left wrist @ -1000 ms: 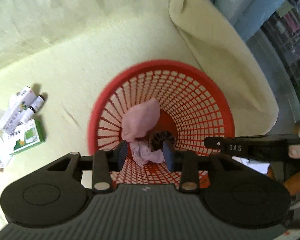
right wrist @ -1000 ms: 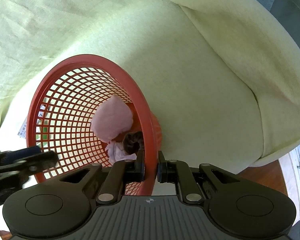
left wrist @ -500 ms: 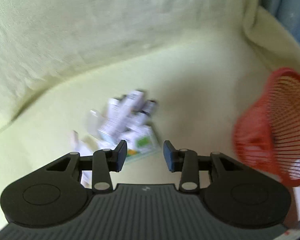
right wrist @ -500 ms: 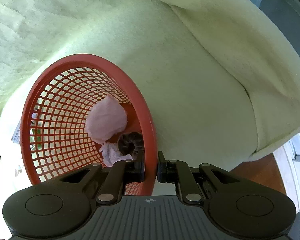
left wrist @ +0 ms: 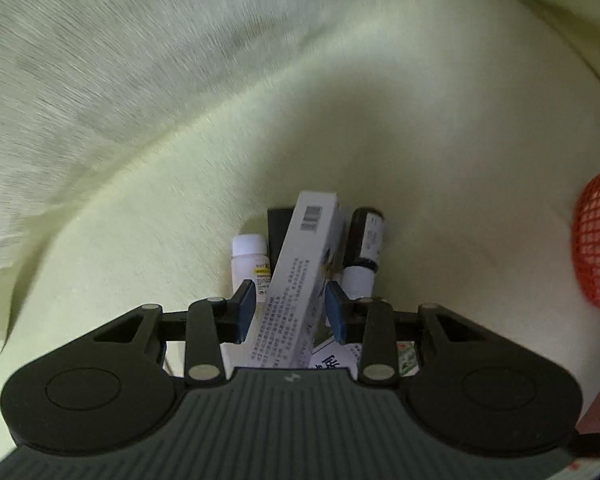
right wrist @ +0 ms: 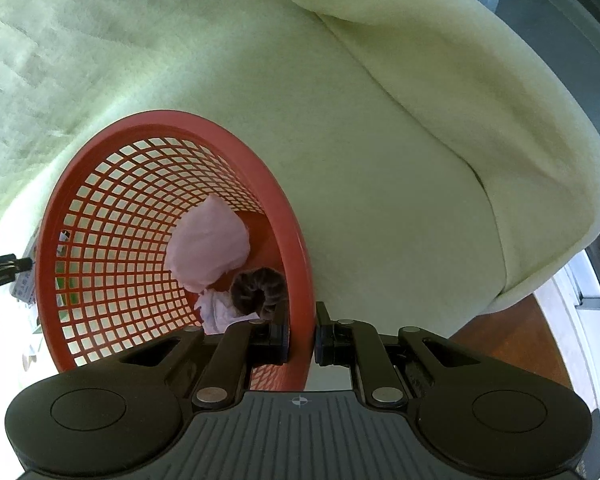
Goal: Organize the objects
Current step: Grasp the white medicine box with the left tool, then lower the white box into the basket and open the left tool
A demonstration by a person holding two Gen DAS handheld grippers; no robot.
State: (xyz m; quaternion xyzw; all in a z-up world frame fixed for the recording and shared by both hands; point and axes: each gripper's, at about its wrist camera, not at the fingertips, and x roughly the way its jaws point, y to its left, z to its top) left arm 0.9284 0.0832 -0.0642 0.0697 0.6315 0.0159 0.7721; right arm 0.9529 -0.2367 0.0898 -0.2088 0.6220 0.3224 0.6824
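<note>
1. Left wrist view: the left hand-held gripper points steeply down at a small pile of packages lying on a pale yellow-green blanket.
2. A long white carton with a barcode near its far end lies straight ahead, its long axis running away from the camera, roughly along the line of the fingers. Its near part sits between the two blue pads.
3. The jaws stand partly open, a little wider than the carton. A sliver of gap shows on each side, so the pads seem not to press on it yet; nothing is held.
4. A white bottle lies just left of the carton, and a dark bottle with a white cap just right of it. Both lie close to the pads, so closing could catch them too.
5. At the right edge of this view is part of the red basket, well apart from the pile.
6. Right wrist view: the right hand-held gripper points straight down and is clamped on the red basket's rim, one finger inside and one outside.
7. Inside the basket lie a pink cloth, a dark hair scrunchie and a crumpled white piece.
8. The left hand is by far the nearer to the carton; the right one appears to be steadying the basket to receive it.
</note>
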